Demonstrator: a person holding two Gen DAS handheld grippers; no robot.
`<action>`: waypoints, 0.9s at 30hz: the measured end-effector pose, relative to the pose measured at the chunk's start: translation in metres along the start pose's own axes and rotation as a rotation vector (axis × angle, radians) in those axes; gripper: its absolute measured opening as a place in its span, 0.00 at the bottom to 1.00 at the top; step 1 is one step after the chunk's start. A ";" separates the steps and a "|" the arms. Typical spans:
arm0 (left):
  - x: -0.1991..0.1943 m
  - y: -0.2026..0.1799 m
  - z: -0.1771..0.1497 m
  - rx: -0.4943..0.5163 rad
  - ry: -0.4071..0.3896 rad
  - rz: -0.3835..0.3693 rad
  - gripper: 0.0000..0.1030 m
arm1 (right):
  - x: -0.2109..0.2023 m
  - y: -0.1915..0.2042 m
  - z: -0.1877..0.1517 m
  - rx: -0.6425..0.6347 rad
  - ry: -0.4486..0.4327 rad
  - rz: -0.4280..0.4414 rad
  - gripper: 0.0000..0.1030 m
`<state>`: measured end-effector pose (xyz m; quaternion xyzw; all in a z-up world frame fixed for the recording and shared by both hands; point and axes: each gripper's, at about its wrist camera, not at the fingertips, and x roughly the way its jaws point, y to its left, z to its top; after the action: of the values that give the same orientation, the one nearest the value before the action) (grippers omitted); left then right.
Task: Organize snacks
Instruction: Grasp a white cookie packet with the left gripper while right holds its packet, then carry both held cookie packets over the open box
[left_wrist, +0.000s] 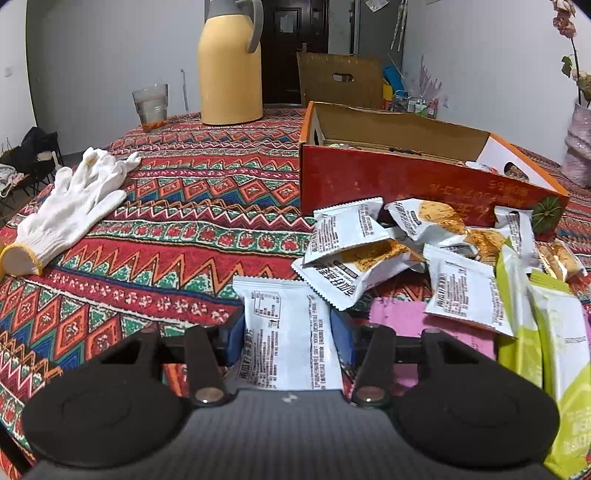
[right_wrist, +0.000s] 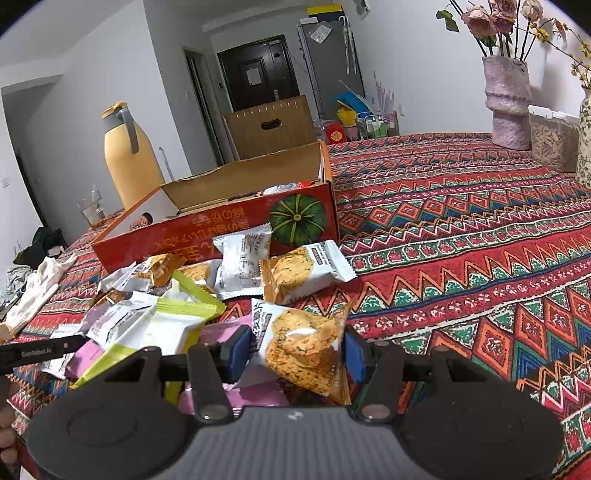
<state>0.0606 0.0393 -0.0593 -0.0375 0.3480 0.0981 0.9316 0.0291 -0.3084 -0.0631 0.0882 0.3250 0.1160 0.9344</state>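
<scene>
We have the left gripper (left_wrist: 291, 341) closed on a flat white packet (left_wrist: 290, 332) and the right gripper (right_wrist: 295, 350) clamped on a crinkly cracker packet (right_wrist: 304, 350). The other snack packets (left_wrist: 424, 254) lie heaped against the open red cardboard box (left_wrist: 406, 184) (matte inside). The patterned woven tablecloth (right_wrist: 480, 240) toward the far edge by the vase (right_wrist: 508, 103) lies bare.

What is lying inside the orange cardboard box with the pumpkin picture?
Over the near wall of the orange box, only the top of one crinkly clear wrapper and a red scrap show. The wall covers the box floor, so the rest cannot be seen.
</scene>
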 end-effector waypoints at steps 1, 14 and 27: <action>-0.001 0.001 -0.001 -0.002 -0.002 -0.004 0.47 | 0.000 0.000 0.000 0.000 0.000 0.000 0.50; -0.029 0.017 0.006 -0.052 -0.073 -0.032 0.45 | -0.002 -0.002 0.003 -0.004 -0.023 -0.003 0.50; -0.045 0.005 0.044 -0.030 -0.184 -0.069 0.45 | -0.002 0.006 0.033 -0.055 -0.118 -0.002 0.50</action>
<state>0.0547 0.0437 0.0031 -0.0541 0.2581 0.0741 0.9617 0.0471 -0.3064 -0.0346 0.0688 0.2661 0.1186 0.9542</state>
